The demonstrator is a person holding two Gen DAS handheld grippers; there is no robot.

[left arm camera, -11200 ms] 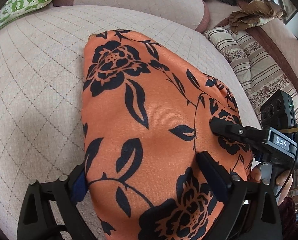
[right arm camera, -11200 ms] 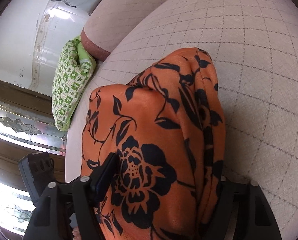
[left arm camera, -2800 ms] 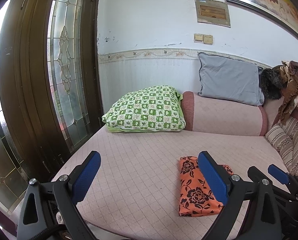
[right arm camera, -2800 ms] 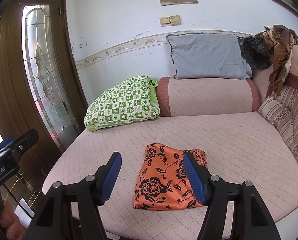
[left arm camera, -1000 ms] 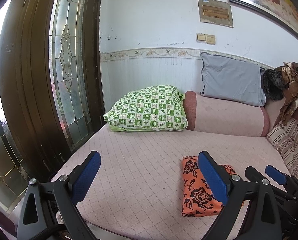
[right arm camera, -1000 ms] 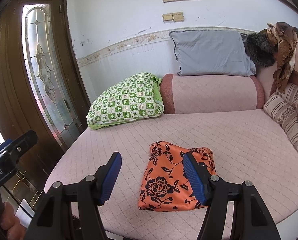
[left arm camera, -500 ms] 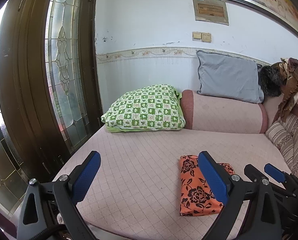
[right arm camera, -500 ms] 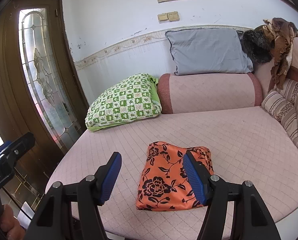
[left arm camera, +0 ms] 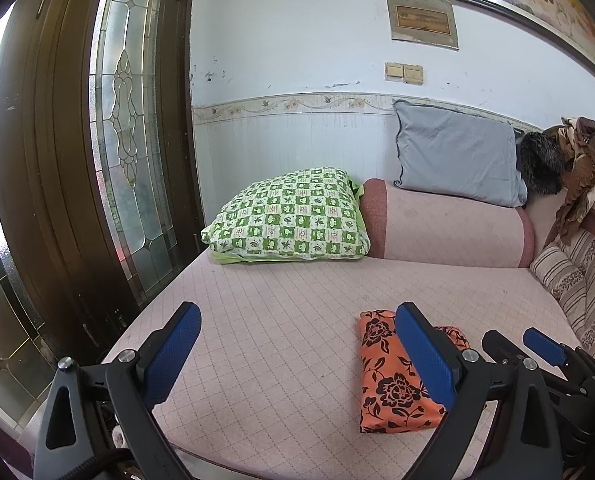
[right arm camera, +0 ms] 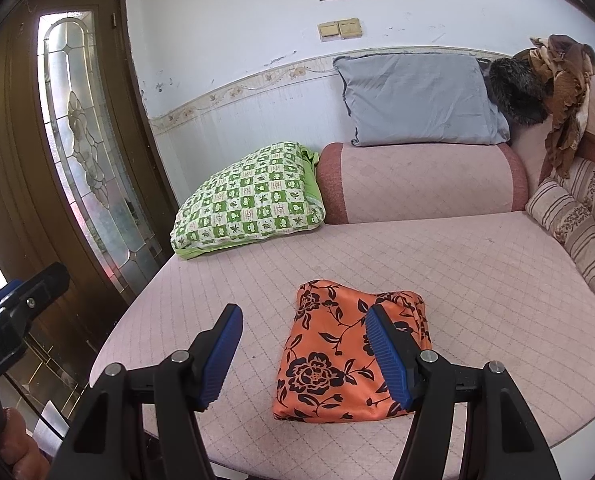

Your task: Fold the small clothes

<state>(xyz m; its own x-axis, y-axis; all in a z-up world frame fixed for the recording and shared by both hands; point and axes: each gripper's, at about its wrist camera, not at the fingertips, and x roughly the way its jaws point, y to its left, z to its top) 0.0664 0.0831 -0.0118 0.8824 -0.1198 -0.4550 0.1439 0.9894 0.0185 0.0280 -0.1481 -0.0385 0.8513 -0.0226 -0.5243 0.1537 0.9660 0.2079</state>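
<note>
An orange cloth with black flowers [right arm camera: 337, 356] lies folded into a small rectangle near the front edge of the pink quilted couch seat [right arm camera: 477, 272]. It also shows in the left wrist view [left arm camera: 389, 380], partly behind a finger. My left gripper [left arm camera: 297, 348] is open and empty, held back from the couch, left of the cloth. My right gripper [right arm camera: 303, 348] is open and empty, held off the seat in front of the cloth. The right gripper also shows at the right edge of the left wrist view [left arm camera: 545, 348].
A green checked pillow [right arm camera: 245, 204] lies at the seat's back left. A grey pillow [right arm camera: 417, 100] rests on the pink bolster [right arm camera: 417, 180]. A striped cushion [right arm camera: 569, 216] and brown clothes [right arm camera: 557, 76] sit at the right. A wooden glass door [left arm camera: 77, 160] stands left.
Eleven seconds ago both grippers were down at the orange cloth. Since then they have drawn back, open. In the last second the views only drift slightly.
</note>
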